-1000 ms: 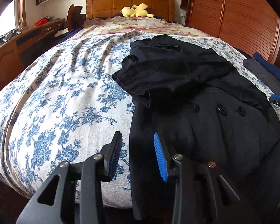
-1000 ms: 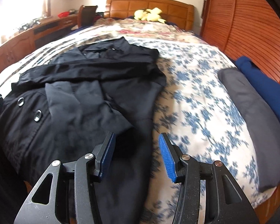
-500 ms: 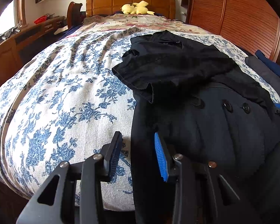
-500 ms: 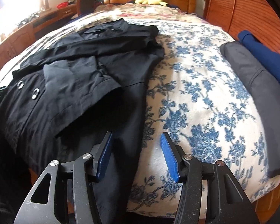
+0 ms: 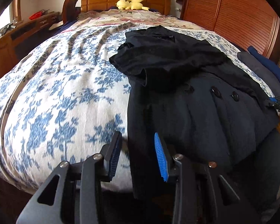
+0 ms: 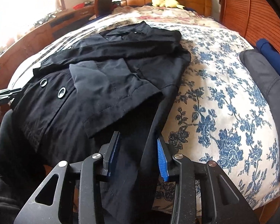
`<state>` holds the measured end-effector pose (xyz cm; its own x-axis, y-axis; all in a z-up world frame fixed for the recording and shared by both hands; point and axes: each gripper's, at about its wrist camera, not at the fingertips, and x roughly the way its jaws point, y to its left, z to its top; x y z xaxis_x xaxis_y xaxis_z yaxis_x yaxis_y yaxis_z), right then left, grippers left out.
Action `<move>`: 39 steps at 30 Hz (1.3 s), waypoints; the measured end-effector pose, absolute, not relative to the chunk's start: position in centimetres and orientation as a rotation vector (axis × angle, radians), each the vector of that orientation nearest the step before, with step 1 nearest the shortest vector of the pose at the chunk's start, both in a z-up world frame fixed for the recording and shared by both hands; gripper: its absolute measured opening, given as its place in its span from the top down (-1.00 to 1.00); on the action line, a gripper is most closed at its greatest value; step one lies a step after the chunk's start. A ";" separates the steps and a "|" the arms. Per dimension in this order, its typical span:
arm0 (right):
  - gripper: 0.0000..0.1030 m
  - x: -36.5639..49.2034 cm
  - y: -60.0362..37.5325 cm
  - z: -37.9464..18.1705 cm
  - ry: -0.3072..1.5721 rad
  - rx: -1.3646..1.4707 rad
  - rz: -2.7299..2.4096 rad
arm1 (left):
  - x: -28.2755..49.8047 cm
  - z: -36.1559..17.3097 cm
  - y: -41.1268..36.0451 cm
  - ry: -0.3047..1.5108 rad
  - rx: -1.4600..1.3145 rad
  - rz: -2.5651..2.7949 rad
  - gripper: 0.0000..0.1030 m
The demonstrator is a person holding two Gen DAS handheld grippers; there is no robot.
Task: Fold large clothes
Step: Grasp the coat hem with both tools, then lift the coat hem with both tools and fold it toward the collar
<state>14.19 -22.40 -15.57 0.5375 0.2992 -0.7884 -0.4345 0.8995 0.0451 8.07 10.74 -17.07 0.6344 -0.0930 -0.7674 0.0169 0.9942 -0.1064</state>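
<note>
Step in hand, as judged: taking hold of the hem corners of the black coat (image 5: 186, 100), which is lying on the bed (image 5: 65, 97), hem hanging over the near edge.

Left hand-held gripper (image 5: 138, 155) is standing released, the coat's left edge lying between its jaws.

Right hand-held gripper (image 6: 138, 155) is closing, the right edge between its pads, not yet pinched.

Next move is calling for both clamping, then lifting the hem toward the collar.

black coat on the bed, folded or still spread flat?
Partly folded: both sleeves of the black coat lie crossed over its buttoned front, while its lower part stays unfolded, hem hanging over the foot of the bed.
</note>
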 end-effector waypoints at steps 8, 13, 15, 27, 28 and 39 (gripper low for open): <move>0.25 14.2 -22.5 -16.7 0.931 -0.158 0.429 | 7.0 -17.5 10.1 0.886 -0.096 -0.090 0.42; 0.30 14.1 -22.3 -16.8 0.923 -0.177 0.426 | 7.0 -17.5 10.2 0.877 -0.115 -0.109 0.80; 0.53 14.1 -22.3 -16.8 0.909 -0.187 0.431 | 6.9 -17.3 9.9 0.871 -0.102 -0.114 0.90; 0.95 13.2 -22.6 -9.7 0.725 -0.073 0.479 | 5.1 -9.3 9.6 0.675 -0.052 -0.069 0.99; 0.96 12.7 -22.6 -8.8 0.704 -0.059 0.487 | 4.8 -8.8 9.5 0.663 -0.052 -0.069 0.99; 0.99 7.8 -23.0 -2.0 0.574 -0.049 0.535 | 1.2 -1.9 10.6 0.504 -0.084 -0.049 0.99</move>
<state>7.79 -23.03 -1.95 0.7074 0.4686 -0.5291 -0.4951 0.8628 0.1022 1.22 10.56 -1.86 0.8745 -0.0679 -0.4803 0.0266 0.9954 -0.0922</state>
